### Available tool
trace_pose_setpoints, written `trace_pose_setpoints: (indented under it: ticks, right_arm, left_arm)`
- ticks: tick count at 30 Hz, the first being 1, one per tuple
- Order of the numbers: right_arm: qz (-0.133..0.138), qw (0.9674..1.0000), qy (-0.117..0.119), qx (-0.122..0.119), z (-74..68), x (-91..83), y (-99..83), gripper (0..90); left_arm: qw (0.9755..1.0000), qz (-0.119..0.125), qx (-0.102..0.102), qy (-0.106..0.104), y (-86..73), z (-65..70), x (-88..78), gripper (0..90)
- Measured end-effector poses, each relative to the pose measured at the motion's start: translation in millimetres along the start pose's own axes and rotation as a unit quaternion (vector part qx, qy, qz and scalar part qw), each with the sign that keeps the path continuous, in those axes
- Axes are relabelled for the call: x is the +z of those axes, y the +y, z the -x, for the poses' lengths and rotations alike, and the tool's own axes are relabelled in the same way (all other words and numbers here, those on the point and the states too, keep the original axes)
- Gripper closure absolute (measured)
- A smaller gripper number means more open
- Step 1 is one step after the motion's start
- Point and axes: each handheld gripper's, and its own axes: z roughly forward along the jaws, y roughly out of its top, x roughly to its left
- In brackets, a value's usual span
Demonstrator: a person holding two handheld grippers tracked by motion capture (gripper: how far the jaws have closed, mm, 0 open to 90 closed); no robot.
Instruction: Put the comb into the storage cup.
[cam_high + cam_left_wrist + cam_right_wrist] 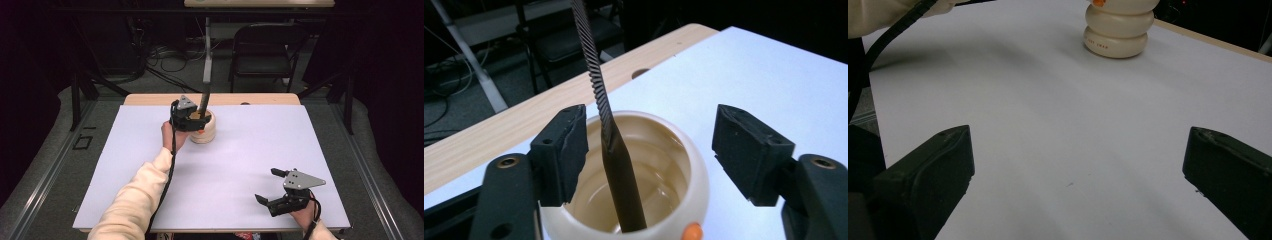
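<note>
- Counter: white sheet over a wooden top, wood edge showing at 12 o'clock
- Holder: cream, ribbed, round, open at the top, with an orange spot on its side; stands at 11 o'clock on the counter
- Knife: dark, serrated, standing handle-down in the holder, tilted, blade rising above the rim
- Left gripper: at the holder's rim, fingers spread to either side of the knife, apart from it
- Right gripper: at 5 o'clock on the counter, fingers spread, nothing between them
</note>
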Motion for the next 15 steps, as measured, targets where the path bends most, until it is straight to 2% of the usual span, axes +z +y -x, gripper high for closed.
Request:
trace_pose_setpoints:
  ticks: [5,10,15]
  right_arm:
    - [0.000,1.0000,0.000,0.000,-0.2,0.0,0.1,0.0]
    - [-0.001,1.0000,0.000,-0.001,0.1,0.3,0.0,0.0]
    - [-0.001,1.0000,0.000,-0.001,0.3,0.2,-0.3,0.0]
  left_arm:
    - [0.9999,-0.010,0.000,0.005,1.6,-0.1,-8.3,17.8]
    - [0.9998,-0.019,0.001,0.002,2.4,-0.9,-16.6,12.7]
    - [0.9994,-0.033,0.010,0.003,-0.1,0.6,-24.7,5.0]
